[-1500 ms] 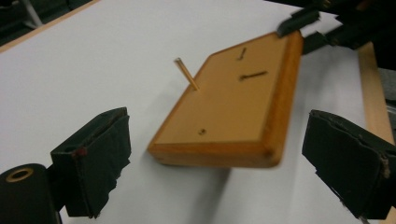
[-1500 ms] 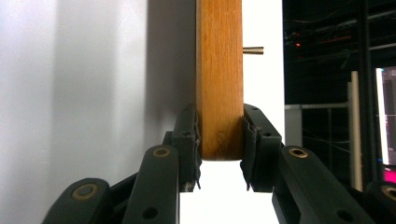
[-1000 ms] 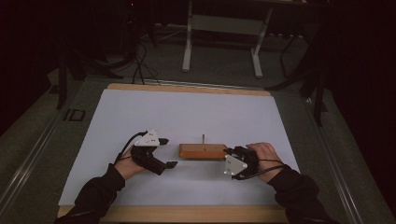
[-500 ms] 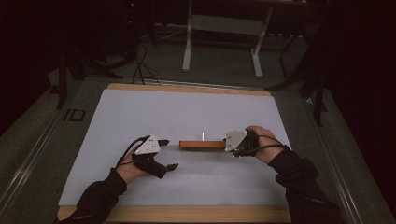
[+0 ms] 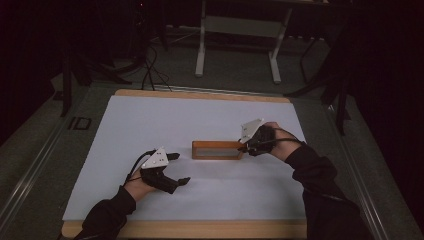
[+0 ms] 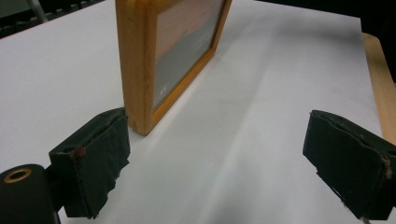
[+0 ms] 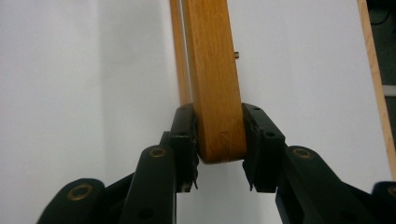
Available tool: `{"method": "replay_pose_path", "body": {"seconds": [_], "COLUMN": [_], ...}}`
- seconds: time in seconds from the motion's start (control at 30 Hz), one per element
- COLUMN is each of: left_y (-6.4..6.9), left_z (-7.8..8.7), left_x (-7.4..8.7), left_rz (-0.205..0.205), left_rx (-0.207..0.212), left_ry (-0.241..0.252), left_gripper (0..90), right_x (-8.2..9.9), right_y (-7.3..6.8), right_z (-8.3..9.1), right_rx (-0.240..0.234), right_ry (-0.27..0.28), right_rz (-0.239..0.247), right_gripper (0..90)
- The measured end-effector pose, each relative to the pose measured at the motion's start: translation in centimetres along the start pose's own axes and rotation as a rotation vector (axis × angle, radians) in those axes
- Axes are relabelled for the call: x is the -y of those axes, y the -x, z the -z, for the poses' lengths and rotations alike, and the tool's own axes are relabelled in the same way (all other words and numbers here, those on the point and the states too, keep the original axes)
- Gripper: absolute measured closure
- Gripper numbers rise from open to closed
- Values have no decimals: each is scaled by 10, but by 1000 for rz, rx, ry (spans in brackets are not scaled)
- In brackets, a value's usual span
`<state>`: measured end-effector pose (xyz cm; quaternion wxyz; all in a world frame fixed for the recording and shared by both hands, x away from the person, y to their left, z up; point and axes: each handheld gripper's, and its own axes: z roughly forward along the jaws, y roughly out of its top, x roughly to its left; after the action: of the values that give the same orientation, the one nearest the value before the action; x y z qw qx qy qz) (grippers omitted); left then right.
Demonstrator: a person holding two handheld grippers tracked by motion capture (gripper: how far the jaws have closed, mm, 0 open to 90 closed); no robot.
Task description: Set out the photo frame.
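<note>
Keep your right fingers (image 7: 218, 144) clamped on the frame (image 5: 217, 149); steady its free end between the spread left fingers (image 6: 91, 161).

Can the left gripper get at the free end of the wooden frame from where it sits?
Probably yes: the left gripper is open, the wooden frame stands just ahead, its near end bare with white sheet between, while the right gripper clamps the far end.

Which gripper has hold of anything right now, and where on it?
The right gripper clamps the wooden picture frame by its end nearest that hand. The left gripper is open, holding nothing.
</note>
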<state>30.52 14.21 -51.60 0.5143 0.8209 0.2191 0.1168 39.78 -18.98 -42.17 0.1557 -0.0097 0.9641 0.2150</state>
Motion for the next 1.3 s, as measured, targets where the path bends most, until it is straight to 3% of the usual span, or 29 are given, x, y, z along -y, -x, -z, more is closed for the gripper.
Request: {"method": "replay_pose_path", "body": {"seconds": [0.27,0.5,1.0,1.3], "left_y": [-4,-6,-6,-5], "left_z": [0,-2,-3,-4], "left_x": [4,7,9,10], "left_rz": [32,39,41,34], "left_rx": [2,6,8,11], "left_ry": [22,12,13,7], "left_gripper": [78,79,79,78], "right_x": [-2,-3,-3,0], "right_y": [21,36,59,65], "right_z": [-5,-10,-21,-29], "right_rx": [-60,-88,-104,-90], "right_ry": [-17,-26,-25,-32], "right_rz": [-65,-102,-169,-209], "right_gripper": [663,654,620,587]}}
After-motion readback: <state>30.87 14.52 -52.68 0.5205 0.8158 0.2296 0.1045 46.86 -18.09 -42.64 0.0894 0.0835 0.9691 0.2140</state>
